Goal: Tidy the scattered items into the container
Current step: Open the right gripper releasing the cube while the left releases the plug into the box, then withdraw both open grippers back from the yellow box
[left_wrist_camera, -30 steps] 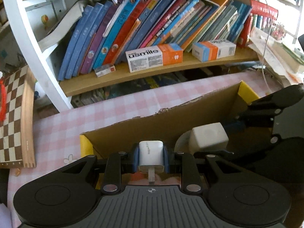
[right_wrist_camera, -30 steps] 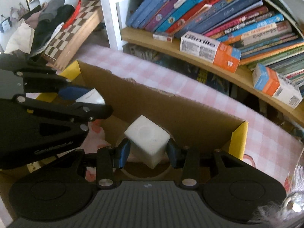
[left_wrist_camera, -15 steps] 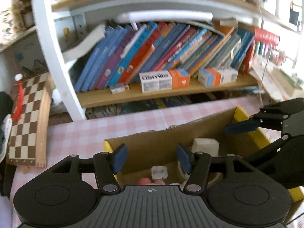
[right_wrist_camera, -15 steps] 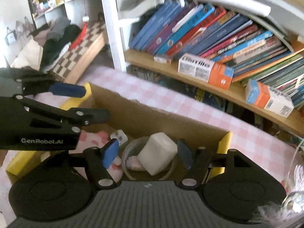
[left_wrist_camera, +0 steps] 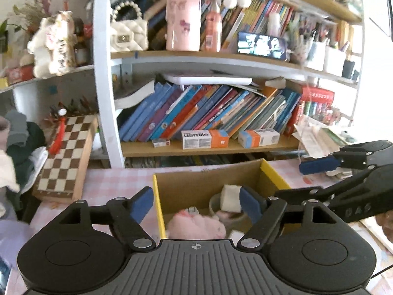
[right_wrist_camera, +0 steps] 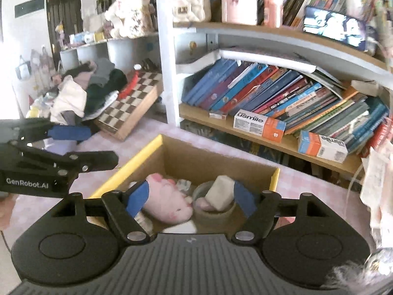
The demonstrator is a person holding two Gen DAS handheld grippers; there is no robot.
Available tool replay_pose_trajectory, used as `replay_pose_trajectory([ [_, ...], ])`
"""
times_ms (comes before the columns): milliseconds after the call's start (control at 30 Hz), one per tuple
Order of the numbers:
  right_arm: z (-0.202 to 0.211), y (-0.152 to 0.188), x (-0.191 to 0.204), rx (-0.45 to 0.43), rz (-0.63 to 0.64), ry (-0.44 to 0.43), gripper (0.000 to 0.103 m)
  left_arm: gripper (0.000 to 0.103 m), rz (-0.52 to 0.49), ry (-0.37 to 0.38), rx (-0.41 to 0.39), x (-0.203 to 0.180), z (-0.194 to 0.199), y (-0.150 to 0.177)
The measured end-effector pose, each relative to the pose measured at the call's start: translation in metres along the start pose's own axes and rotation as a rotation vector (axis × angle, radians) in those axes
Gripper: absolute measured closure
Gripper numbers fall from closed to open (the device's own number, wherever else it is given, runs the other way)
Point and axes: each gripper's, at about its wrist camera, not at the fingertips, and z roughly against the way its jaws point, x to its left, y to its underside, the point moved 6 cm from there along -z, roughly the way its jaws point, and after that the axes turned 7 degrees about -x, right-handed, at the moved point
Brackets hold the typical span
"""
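Sitting inside the brown cardboard box with yellow edges (right_wrist_camera: 157,145) are a soft pink plush pig (right_wrist_camera: 169,199), a white foam-like cube (right_wrist_camera: 219,191) resting tilted in a round grey cup (right_wrist_camera: 211,211), and a small clear block (right_wrist_camera: 183,184). The left gripper (left_wrist_camera: 196,202) and right gripper (right_wrist_camera: 191,196) both gape wide and hold nothing. The pig looks light and squashy; pinch its round middle. The cube looks light too; grab its flat sides.

Both the left gripper (left_wrist_camera: 195,202) and right gripper (right_wrist_camera: 190,196) are matte black, with blue finger pads (left_wrist_camera: 141,202), silver screws, ribbed housings, and white "GenRobot.AI" lettering.
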Motion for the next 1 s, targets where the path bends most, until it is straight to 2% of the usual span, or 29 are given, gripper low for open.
replay_pose_trajectory([
  [133,0.034,0.018,0.019,-0.011,-0.021,0.030,0.028,0.023,0.009,-0.014,-0.007,-0.002,0.036,0.020],
  [567,0.114,0.114,0.100,0.019,-0.147,0.145,0.027,0.022,-0.030,-0.044,0.021,-0.016,0.134,0.092],
  [767,0.144,0.152,0.134,0.019,-0.137,0.219,0.026,0.018,-0.018,-0.058,0.044,-0.021,0.166,0.124],
  [1000,0.163,0.182,0.158,0.040,-0.155,0.246,0.026,0.016,-0.043,-0.064,0.057,-0.031,0.189,0.147],
])
